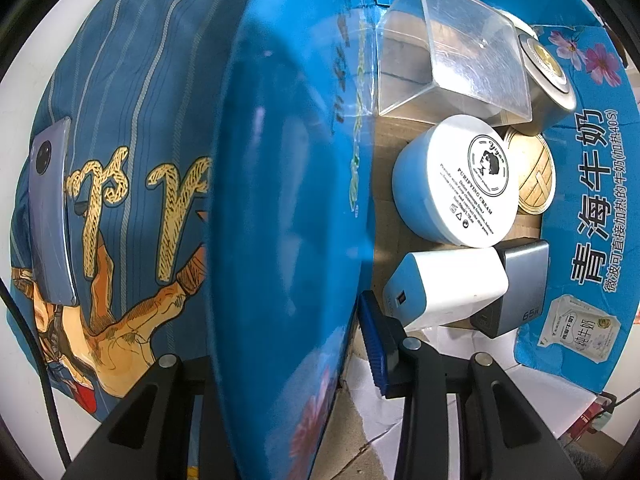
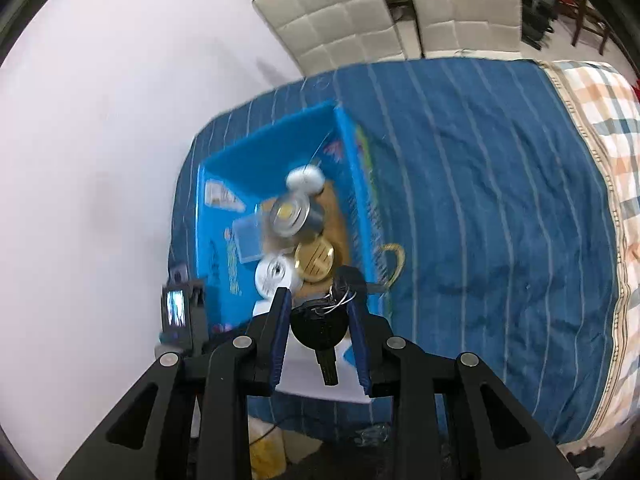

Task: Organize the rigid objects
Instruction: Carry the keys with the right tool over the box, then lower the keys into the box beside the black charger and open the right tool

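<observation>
My left gripper (image 1: 280, 352) points straight down and is shut on the side wall of the blue cardboard box (image 1: 288, 184). One blue pad (image 1: 372, 340) shows inside the box; the other finger is hidden behind the wall. In the box lie a clear plastic case (image 1: 460, 52), a white cream jar (image 1: 460, 184), a gold disc (image 1: 536, 176), a metal tin (image 1: 548, 76), a white charger (image 1: 448, 288) and a grey charger (image 1: 520, 284). My right gripper (image 2: 318, 300) hangs above the box (image 2: 272, 136), shut on a black key (image 2: 318, 330) with a wire ring.
The box rests on a blue striped cloth (image 2: 480, 200) over a bed, with a checked blanket (image 2: 608, 120) to the right. A phone (image 1: 52, 212) lies on the cloth left of the box. White padded chairs (image 2: 360, 20) stand beyond. The left gripper's body (image 2: 180, 312) stands at the box's left side.
</observation>
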The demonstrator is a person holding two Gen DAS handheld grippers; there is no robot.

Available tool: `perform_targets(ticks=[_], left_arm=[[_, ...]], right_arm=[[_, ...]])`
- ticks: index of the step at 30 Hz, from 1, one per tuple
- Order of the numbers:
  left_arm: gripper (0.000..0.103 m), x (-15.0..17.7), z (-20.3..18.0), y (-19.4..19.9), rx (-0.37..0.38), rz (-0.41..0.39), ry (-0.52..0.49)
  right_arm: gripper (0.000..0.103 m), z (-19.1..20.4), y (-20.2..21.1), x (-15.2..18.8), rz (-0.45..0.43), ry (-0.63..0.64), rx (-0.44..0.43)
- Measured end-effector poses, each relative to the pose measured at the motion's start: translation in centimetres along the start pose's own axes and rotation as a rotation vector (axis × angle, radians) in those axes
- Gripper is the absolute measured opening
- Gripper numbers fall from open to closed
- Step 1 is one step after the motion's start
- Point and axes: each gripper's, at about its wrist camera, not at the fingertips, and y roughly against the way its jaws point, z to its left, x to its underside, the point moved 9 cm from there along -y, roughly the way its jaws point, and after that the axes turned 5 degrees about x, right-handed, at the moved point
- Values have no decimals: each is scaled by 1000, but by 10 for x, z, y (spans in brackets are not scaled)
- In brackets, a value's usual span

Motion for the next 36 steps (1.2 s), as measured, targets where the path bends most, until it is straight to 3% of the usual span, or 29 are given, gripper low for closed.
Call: perform_targets(ticks=[6, 14, 23, 36], left_arm=[[34, 0, 0, 0, 0, 0, -1], [34, 0, 0, 0, 1, -1, 1], [34, 0, 1, 0, 1, -1, 1], [34, -4, 0, 1, -1, 0, 0]], right_arm=[[31, 31, -29, 27, 58, 75, 20], [31, 37, -86, 58, 112, 130, 148], [31, 27, -143, 61, 127, 101, 273], [31, 13, -197, 56, 182, 66, 332]])
